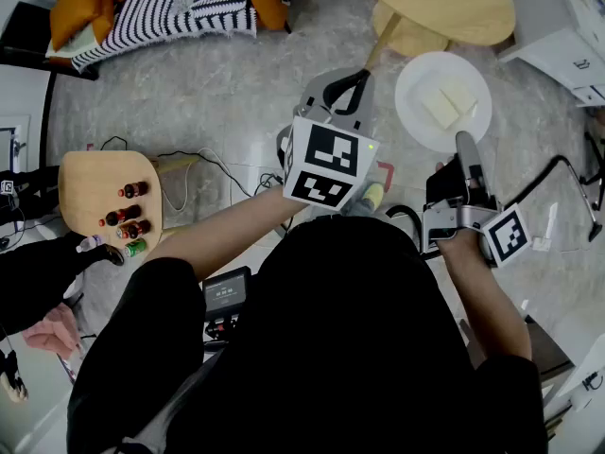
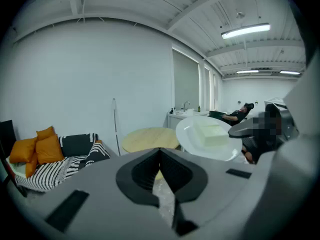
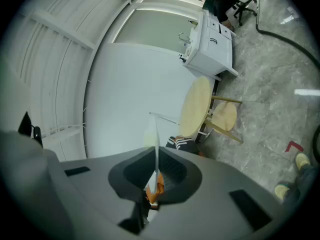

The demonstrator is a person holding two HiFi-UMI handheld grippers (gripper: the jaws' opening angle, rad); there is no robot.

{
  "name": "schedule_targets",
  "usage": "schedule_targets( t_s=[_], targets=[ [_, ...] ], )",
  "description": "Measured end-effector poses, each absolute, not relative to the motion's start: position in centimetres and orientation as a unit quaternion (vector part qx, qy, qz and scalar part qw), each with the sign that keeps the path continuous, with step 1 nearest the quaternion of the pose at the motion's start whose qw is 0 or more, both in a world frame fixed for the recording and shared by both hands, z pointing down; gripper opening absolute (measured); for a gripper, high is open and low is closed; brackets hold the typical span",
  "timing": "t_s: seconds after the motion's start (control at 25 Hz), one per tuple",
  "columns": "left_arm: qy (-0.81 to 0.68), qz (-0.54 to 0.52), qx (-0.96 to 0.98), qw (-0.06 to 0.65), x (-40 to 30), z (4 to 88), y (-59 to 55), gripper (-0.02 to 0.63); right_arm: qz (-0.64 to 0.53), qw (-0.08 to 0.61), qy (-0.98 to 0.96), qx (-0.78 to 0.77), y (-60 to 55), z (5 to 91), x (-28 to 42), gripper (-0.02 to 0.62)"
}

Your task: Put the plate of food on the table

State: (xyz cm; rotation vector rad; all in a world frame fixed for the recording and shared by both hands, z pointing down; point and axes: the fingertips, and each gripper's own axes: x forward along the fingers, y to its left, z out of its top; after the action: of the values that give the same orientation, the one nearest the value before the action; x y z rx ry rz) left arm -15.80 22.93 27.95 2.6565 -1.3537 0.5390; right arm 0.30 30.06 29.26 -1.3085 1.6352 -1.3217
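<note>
Both closed: right tongs (image 1: 465, 149) clamp the white plate (image 1: 423, 76) mid-carry, left tongs (image 2: 160, 153) empty; next, set it level on the round surface (image 1: 444, 3).

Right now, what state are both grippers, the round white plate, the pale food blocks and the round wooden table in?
Right gripper: shut on the plate's rim.
Left gripper: shut, nothing between its jaws.
Round white plate: held in the air, not yet on the table.
Pale food blocks: lying flat on the plate.
Round wooden table: upright, plate not on it.
</note>
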Motion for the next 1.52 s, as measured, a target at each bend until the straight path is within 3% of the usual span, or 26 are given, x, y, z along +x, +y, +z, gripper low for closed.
schedule_targets(
  t_s=[0.56, 1.52],
  targets=[
    [-0.428, 0.18, 0.885, 0.042, -12.6, 26.9, 23.1, 0.005, -0.489, 0.336, 0.635, -0.495, 30.1, 28.5, 2.3, 0.018],
    [-0.417, 0.158, 0.895, 0.024, -15.9, 26.0, 22.5, 0.005, -0.475, 0.342, 0.632, -0.508, 30.4, 28.0, -0.5, 0.018]
  ],
)
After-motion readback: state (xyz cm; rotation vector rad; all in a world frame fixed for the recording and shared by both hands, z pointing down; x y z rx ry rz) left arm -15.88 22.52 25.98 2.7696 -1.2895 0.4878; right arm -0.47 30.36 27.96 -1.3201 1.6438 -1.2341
